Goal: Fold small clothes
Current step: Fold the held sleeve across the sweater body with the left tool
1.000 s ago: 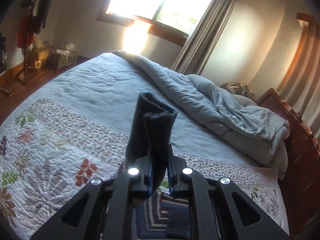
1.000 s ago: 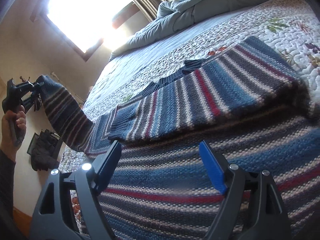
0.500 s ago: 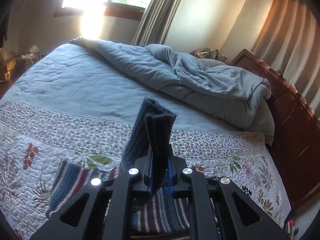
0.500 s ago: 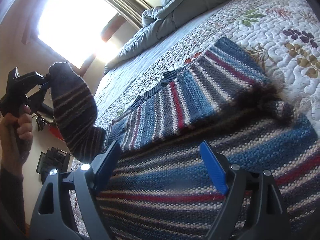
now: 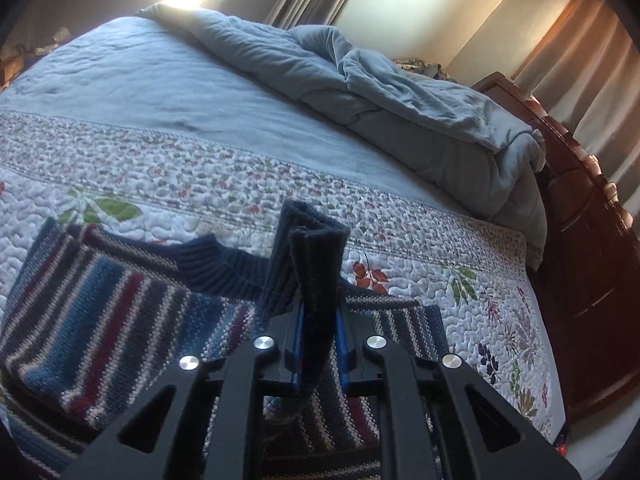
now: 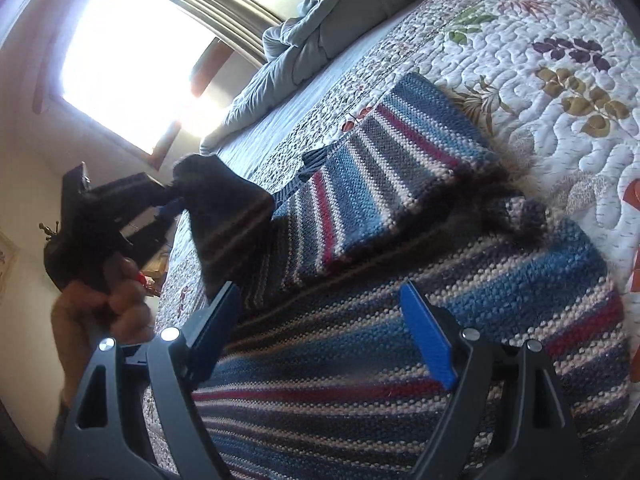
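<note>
The striped sweater lies on the quilt. The left gripper, jaws just easing apart, seems still to pinch the dark cuff above it. The right gripper hangs wide over the sweater's body, empty.

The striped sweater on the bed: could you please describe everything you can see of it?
The striped sweater is a chunky knit in blue, grey, cream and dark red bands with a navy ribbed collar. It lies on the floral quilt, one sleeve already folded across its body. The left gripper, whose jaws have just been opening, has the other sleeve's dark cuff between them. The right gripper hovers open above it.
</note>
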`<state>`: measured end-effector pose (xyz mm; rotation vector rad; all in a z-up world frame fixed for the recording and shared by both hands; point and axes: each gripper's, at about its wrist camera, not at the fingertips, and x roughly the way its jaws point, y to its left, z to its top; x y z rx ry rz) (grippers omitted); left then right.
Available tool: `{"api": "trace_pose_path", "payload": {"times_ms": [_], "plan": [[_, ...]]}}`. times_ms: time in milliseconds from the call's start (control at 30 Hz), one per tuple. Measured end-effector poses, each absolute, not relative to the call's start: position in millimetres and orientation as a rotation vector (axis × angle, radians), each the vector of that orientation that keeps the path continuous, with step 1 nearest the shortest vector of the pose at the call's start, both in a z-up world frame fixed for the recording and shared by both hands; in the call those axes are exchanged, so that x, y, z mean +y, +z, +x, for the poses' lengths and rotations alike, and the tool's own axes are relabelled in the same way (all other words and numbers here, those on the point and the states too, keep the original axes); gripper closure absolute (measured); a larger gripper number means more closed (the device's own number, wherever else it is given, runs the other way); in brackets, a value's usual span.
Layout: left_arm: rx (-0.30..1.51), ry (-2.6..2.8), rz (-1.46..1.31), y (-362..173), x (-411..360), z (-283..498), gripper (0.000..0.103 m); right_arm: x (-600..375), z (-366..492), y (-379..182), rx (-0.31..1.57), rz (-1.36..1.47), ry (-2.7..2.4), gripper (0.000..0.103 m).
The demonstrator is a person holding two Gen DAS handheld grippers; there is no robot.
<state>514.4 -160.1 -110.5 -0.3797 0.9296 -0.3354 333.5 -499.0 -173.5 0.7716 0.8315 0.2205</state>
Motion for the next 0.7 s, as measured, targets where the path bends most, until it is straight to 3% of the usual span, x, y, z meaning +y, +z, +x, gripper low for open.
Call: {"api": "trace_pose_path", "payload": {"times_ms": [33,100,133,333,533,667,700], "plan": [[0.949,-0.344,-0.384,-118.3,-162.9,513.2,0.079,-499.7,331.9,-173.8,0.833,0.773,0.22,0.021],[0.994,-0.37,-0.415,-131.6,-166.0,510.4,0.038,-500.8,332.2,-175.3,0.837,0.773,0.216,0.021],[0.998,-0.376,-0.432,-134.4,-164.3,507.9,0.032,-501.1,332.1,-176.2,0.84,0.775,0.216,0.021],[0.947,-0.438,-0.49,-118.5,-123.7,477.5,0.019,-498.6,336.8,-189.8,0.881,0.809,0.259,0.021],[0.838,-0.391,-0.465,-132.3,-47.7,398.6,0.01,-482.5,341.2,-196.5,0.915,0.844,0.376,0.037],[0.85,-0.362,-0.422,-162.7,-12.8,368.8,0.01,-498.0,354.4,-175.5,0.887,0.919,0.469,0.036],[0.854,-0.353,-0.386,-168.8,-8.0,366.3,0.01,-509.0,366.8,-166.8,0.884,0.915,0.433,0.031]]}}
